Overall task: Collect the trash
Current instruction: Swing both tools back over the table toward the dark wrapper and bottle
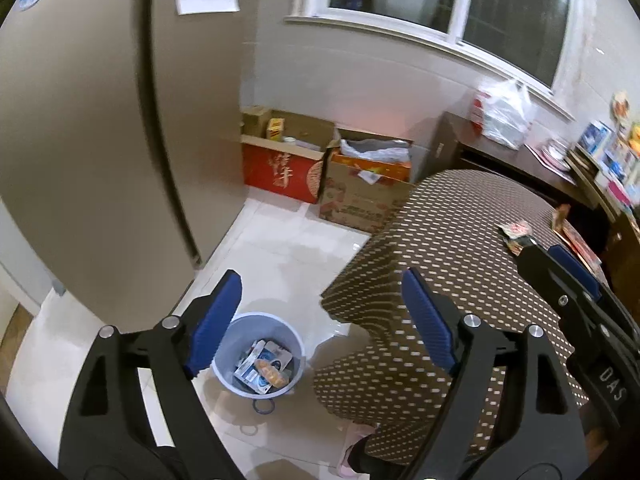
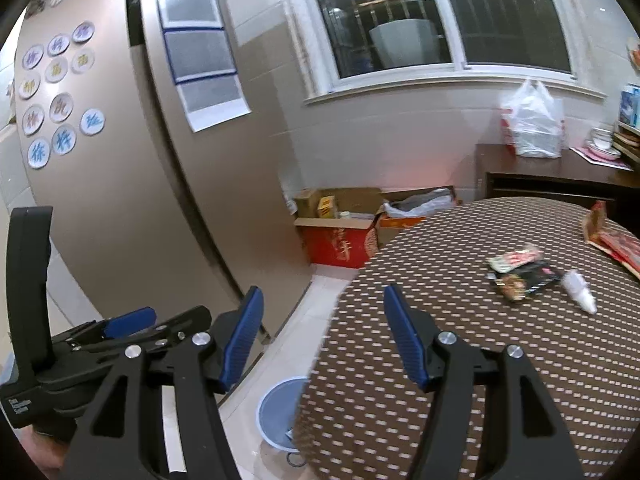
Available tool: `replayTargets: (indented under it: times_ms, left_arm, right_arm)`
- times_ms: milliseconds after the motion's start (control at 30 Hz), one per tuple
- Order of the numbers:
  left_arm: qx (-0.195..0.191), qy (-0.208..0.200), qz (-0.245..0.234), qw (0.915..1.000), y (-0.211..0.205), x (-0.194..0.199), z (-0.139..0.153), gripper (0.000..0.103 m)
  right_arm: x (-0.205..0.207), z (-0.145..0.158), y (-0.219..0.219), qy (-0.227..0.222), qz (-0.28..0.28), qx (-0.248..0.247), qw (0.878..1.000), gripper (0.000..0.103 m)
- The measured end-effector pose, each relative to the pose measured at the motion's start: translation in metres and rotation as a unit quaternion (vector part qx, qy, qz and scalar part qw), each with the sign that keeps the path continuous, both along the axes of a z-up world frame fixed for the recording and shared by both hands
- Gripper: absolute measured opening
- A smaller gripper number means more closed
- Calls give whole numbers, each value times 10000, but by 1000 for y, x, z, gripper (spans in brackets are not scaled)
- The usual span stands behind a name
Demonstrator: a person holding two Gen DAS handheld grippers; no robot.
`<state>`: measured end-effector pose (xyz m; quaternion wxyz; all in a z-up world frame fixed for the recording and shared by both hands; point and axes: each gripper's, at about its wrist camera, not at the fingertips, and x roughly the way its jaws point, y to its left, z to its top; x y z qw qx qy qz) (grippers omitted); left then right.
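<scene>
Trash lies ahead and to the right of both grippers, on the far right part of the table [image 2: 500, 360]: a cluster of wrappers [image 2: 520, 270] with a white crumpled piece [image 2: 580, 290] just beside it on the right, and more red packaging [image 2: 612, 236] near the table's far edge; the wrapper cluster seems to run its long axis roughly left to right across the right wrist view, so a grip across its short side looks the likelier approach; the right gripper [image 2: 324, 340] hangs over the near edge of the table with its jaws spread wide and nothing between them, and it appears the nearer of the two to the wrappers; the left gripper [image 1: 322, 316] is likewise spread wide and empty, and sits over the gap between table and floor, above the bin [image 1: 260, 352]; the bin stands on the floor just beside the table, down and to the left of the trash, and already holds some packets; in the right wrist view the table hides half the bin; in the left wrist view the right gripper covers part of the wrappers, so only their far end shows; motion blur leaves what the white piece is unclear; print on the wrappers is unreadable.
</scene>
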<state>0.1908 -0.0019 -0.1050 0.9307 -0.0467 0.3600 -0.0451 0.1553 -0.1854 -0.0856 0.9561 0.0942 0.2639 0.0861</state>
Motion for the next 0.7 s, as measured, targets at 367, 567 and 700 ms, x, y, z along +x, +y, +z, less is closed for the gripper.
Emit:
replayTargets:
  times_ms: [367, 567, 700]
  left_arm:
    - [115, 343, -1098, 9933, -108, 17, -7, 82]
    - [289, 414, -1605, 9857, -164, 30, -17, 82]
    - [423, 434, -1914, 9796, -196, 43, -24, 82]
  right_arm:
    - [-17, -18, -114, 305, -911, 17, 9954, 63]
    - [-10, -41, -175, 770, -1314, -215, 9881, 63]
    - [16, -57, -200, 1183, -1377, -414, 9825, 63]
